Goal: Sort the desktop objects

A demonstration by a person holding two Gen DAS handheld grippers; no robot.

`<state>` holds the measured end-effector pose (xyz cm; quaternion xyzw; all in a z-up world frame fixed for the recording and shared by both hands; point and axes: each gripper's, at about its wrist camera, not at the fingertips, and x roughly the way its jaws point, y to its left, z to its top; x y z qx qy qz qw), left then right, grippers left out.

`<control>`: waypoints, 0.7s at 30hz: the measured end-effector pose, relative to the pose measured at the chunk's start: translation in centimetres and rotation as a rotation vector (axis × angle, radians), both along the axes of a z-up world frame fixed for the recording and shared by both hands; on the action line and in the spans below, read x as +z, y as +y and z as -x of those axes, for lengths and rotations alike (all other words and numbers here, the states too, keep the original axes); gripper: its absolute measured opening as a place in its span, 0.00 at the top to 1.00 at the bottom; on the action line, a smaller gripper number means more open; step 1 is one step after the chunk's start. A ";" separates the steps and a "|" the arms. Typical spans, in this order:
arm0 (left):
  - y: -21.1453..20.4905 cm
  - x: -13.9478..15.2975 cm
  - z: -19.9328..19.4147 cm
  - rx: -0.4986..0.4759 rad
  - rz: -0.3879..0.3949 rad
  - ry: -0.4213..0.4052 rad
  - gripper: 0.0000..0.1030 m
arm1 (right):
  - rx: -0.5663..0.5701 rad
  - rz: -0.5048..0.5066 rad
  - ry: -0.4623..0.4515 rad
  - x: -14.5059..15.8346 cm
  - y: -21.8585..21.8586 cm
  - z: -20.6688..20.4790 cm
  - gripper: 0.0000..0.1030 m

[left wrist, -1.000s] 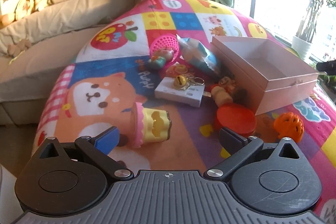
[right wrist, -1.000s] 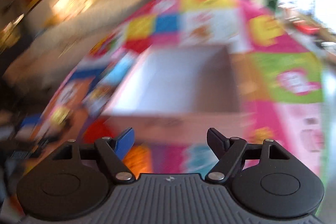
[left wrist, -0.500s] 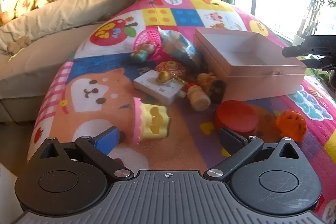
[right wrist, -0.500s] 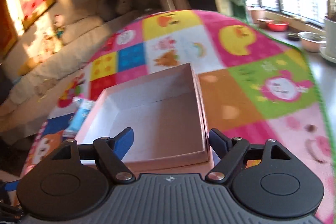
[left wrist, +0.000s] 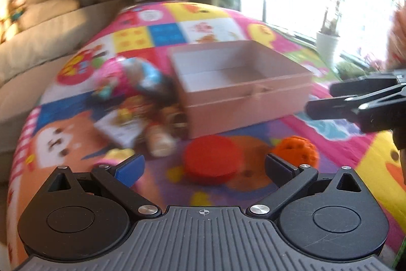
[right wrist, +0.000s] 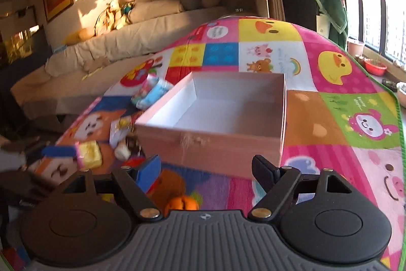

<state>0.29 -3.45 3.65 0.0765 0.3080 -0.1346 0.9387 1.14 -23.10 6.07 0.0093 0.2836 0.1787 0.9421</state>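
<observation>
The pink box sits open-topped on the patchwork mat, its inside bare in both views. At its 9 o'clock, in the right wrist view, lies a heap of small things: a blue-and-white packet, a white card, a small bottle and a yellow-and-pink cake toy. The left gripper hangs spread wide and holds nothing; between its fingers lies a red disc, with an orange ball at the disc's 3 o'clock. The right gripper is likewise parted and empty, the box's near wall right ahead of it and the ball low between its fingers. The left view is smeared, so the heap there is probably the same clutter. Against half a second ago, the right gripper has come further into the left view at 3 o'clock, and the disc now lies centred between the left fingers.
</observation>
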 end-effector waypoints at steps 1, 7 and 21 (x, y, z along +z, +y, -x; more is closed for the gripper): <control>-0.7 -0.3 -0.4 -0.015 -0.019 0.005 0.00 | 0.000 0.020 -0.012 -0.2 0.0 0.7 0.23; -1.4 -2.8 -4.1 0.054 -0.019 0.131 0.18 | 0.000 0.049 0.009 -0.9 -0.2 1.4 0.30; 2.3 -1.9 1.2 -0.014 -0.041 0.168 0.32 | 0.095 0.047 0.072 -2.5 1.0 1.3 0.31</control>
